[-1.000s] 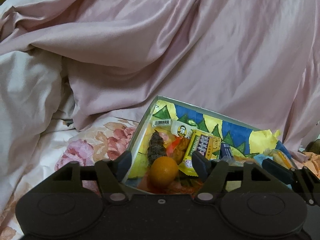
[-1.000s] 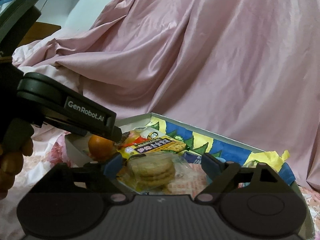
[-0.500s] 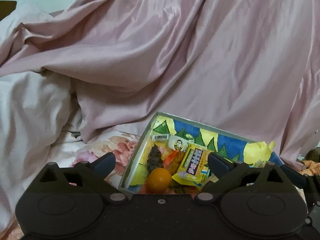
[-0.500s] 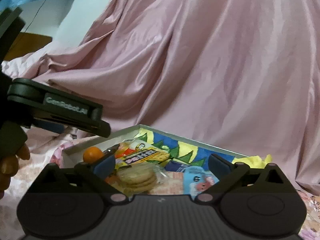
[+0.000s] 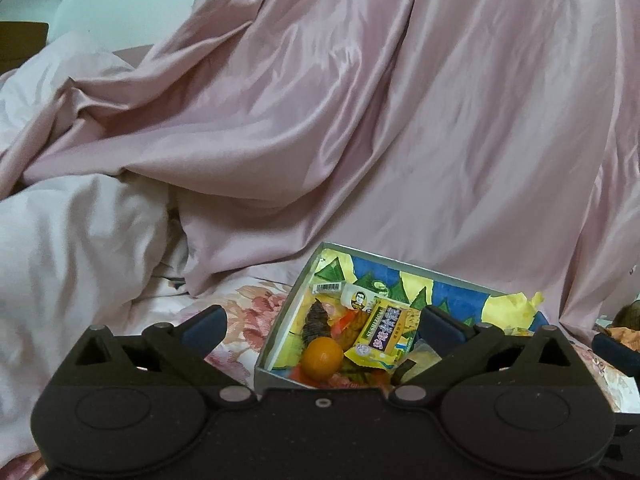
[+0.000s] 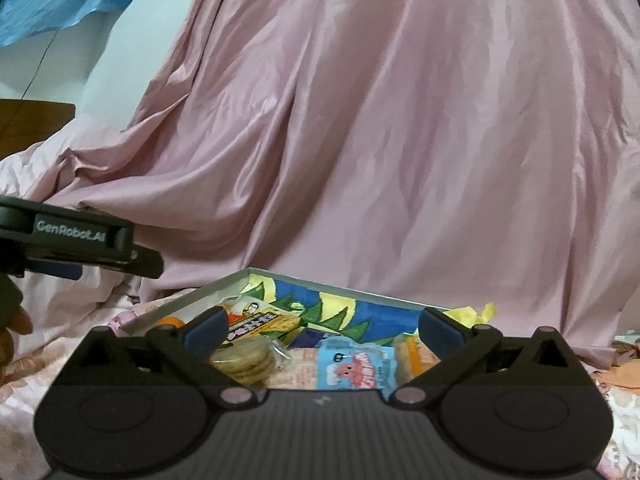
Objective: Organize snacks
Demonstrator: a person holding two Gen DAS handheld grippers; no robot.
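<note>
A shallow box [image 5: 286, 314] lined with blue, yellow and green paper lies on the bed and holds snacks. The left wrist view shows an orange [image 5: 322, 358], a dark cone-shaped snack [image 5: 317, 320], a yellow packet [image 5: 382, 336] and a small white packet [image 5: 358, 296]. My left gripper [image 5: 322, 322] hovers just short of the box, its jaws opening wide with nothing held. In the right wrist view, a cookie pack [image 6: 244, 360] and a blue-and-pink packet [image 6: 352, 364] lie in the box [image 6: 192, 300]. My right gripper [image 6: 322, 323] is open above them, gripping nothing.
A pink satin sheet [image 5: 400, 140] rises steeply behind the box. White quilt [image 5: 60, 260] and floral bedding [image 5: 256, 308] lie to the left. A finger [image 6: 148, 262] of the left gripper reaches in at the left of the right wrist view, with a hand [image 6: 12, 332] below it.
Both grippers' jaws spread wide and both pulled back and upward from the box. The orange and the cookie pack that sat between the jaws now lie free in the box.
</note>
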